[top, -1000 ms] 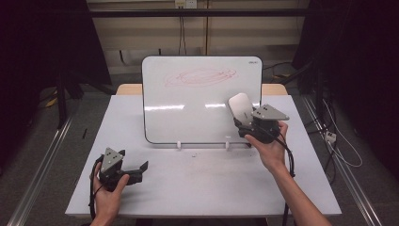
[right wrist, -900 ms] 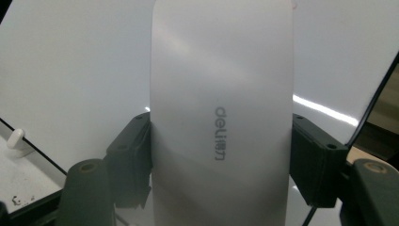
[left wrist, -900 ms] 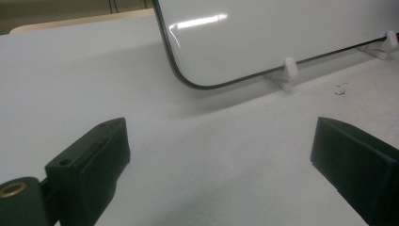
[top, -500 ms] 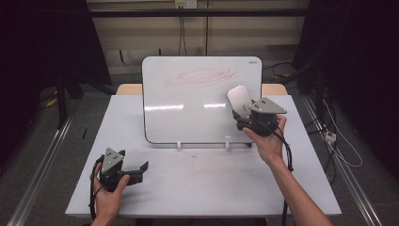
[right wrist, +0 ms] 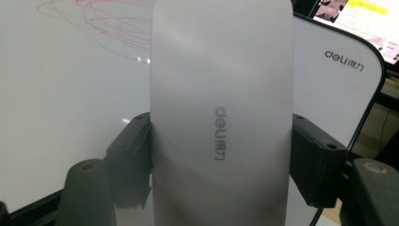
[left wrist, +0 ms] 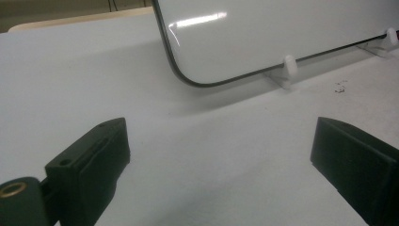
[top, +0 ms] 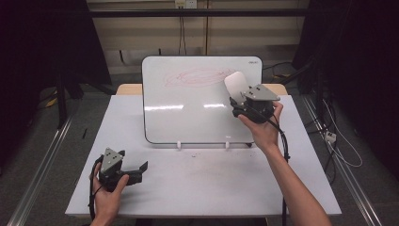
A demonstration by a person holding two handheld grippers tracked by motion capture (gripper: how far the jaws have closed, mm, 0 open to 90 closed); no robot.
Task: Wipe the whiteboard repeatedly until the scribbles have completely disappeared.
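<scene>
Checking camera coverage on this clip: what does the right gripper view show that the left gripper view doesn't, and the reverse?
Right gripper view alone: the right hand-held gripper shut on a white eraser printed with grey lettering, red scribbles on the whiteboard, and the brand mark at the board's corner.

Left gripper view alone: the left hand-held gripper with jaws wide apart and nothing between them, the white tabletop, and the board's white clip feet.

Both: the whiteboard, seen at its lower edge from the left and its upper part from the right.
</scene>
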